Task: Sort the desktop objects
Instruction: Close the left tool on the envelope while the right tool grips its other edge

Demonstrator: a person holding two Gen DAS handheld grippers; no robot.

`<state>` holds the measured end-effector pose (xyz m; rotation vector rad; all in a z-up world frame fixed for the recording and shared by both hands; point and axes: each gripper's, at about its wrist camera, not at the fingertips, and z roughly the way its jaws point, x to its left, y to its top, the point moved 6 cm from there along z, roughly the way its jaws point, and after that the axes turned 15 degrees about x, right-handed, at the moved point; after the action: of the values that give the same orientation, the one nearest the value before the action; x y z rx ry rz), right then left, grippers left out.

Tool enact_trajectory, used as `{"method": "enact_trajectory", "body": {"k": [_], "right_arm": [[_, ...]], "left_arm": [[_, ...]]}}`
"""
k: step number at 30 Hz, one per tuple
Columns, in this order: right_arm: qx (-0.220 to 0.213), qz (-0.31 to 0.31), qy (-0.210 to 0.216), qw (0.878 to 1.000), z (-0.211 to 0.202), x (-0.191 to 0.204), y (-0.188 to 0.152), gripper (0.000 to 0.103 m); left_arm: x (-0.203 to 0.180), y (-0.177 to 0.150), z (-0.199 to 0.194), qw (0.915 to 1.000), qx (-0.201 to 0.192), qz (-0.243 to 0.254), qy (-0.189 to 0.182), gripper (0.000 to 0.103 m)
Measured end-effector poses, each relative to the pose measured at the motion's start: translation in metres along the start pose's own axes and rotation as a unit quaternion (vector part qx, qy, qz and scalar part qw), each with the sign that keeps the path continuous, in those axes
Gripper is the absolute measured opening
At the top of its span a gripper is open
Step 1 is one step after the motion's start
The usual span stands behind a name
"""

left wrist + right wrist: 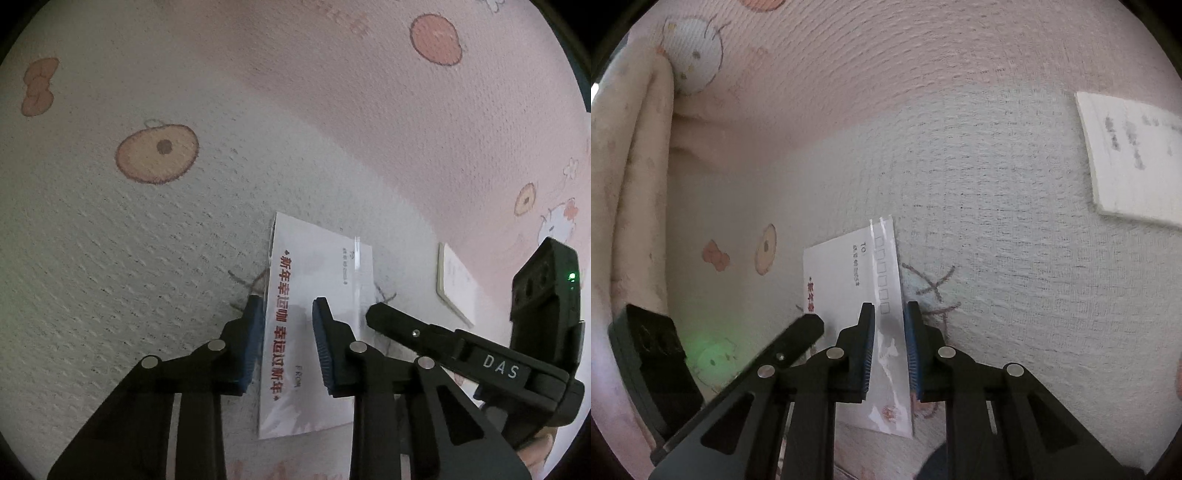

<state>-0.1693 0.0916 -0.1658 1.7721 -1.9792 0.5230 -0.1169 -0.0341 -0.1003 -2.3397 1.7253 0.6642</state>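
Straddling a flat white paper envelope with red print [306,332] on the textured pastel cloth [147,258], left gripper [284,339] spread over its nine-o'clock edge, right gripper [890,347] spread at three o'clock, apparently mid-pickup, next needing closure and a level lift.

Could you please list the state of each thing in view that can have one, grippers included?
Left gripper: open, fingers straddling the card's red-lettered edge.
Right gripper: open, fingers straddling the card's clear sleeve edge.
White card: lying flat on the cloth in a clear sleeve, printed side up, not lifted.
Notepad: lying flat, closed, apart from the card.
Patterned cloth: spread flat under everything, bunched into a fold at its far edge.
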Motion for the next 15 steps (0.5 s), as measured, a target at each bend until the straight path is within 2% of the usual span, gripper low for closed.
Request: {"method": "enact_trajectory", "body": {"k": [2,4,7,9,12,15], "right_arm": [[0.009,-0.006,-0.013,1.000,-0.001,0.001,-0.002,0.014],[0.015,-0.006,-0.008,1.000,-0.002,-0.001,-0.003,0.014],[0.023,-0.005,0.000,1.000,-0.003,-0.004,-0.004,0.014],[0.028,-0.005,0.005,1.000,-0.003,-0.006,-0.004,0.014],[0.036,-0.005,0.012,0.999,-0.004,-0.008,-0.005,0.014],[0.034,-0.004,0.032,0.999,-0.003,-0.012,-0.005,0.014]], "left_arm": [[-0.002,0.001,0.000,1.0000,0.008,-0.003,-0.002,0.031],[-0.003,0.001,0.001,0.9999,0.014,-0.007,-0.004,0.032],[-0.006,-0.002,0.001,0.9997,0.022,-0.005,-0.013,0.039],[-0.001,-0.006,-0.002,0.9992,0.029,0.009,-0.026,0.046],[0.000,0.000,0.001,0.9983,0.021,-0.009,-0.053,0.055],[0.002,0.009,0.006,0.9964,0.011,-0.025,-0.080,0.056]]}}
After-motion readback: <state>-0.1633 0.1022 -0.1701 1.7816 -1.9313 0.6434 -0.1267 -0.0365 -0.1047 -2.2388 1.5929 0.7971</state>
